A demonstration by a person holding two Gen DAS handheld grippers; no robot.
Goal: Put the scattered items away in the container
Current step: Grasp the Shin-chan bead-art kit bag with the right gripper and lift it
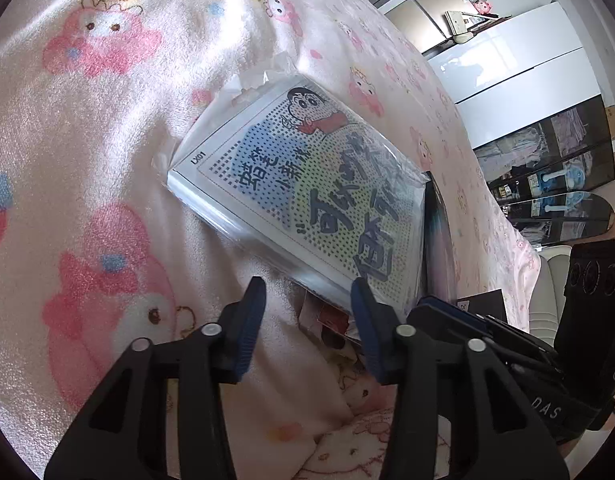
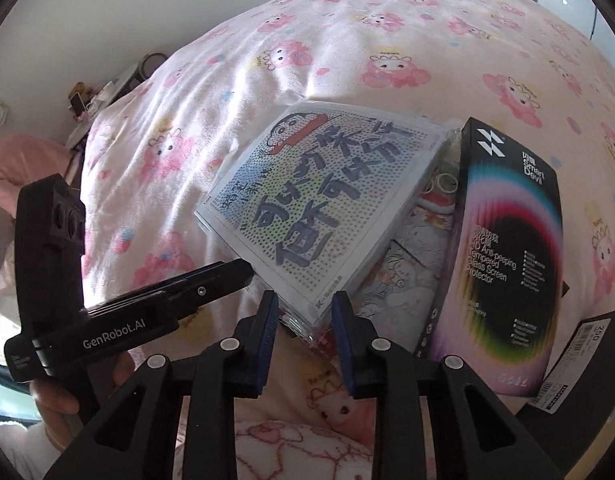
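A flat cartoon bead-art pack in clear plastic (image 1: 307, 188) lies tilted on the pink blanket; it also shows in the right wrist view (image 2: 315, 204). My left gripper (image 1: 309, 294) is open, its fingertips at the pack's near edge. My right gripper (image 2: 305, 306) is open, its fingers straddling the pack's near corner without closing on it. A black screen-protector box (image 2: 503, 256) stands on edge right of the pack, seen edge-on in the left wrist view (image 1: 437, 240). Under the pack lie a line-drawing sheet (image 2: 403, 276) and small white rings (image 2: 443, 182). The container's shape is hidden.
A pink cartoon blanket (image 2: 347, 40) covers the bed all around. A black box with a barcode label (image 2: 575, 360) sits at the right. The left gripper's body (image 2: 119, 312) shows at the left of the right wrist view. White and dark cabinets (image 1: 519, 80) stand beyond the bed.
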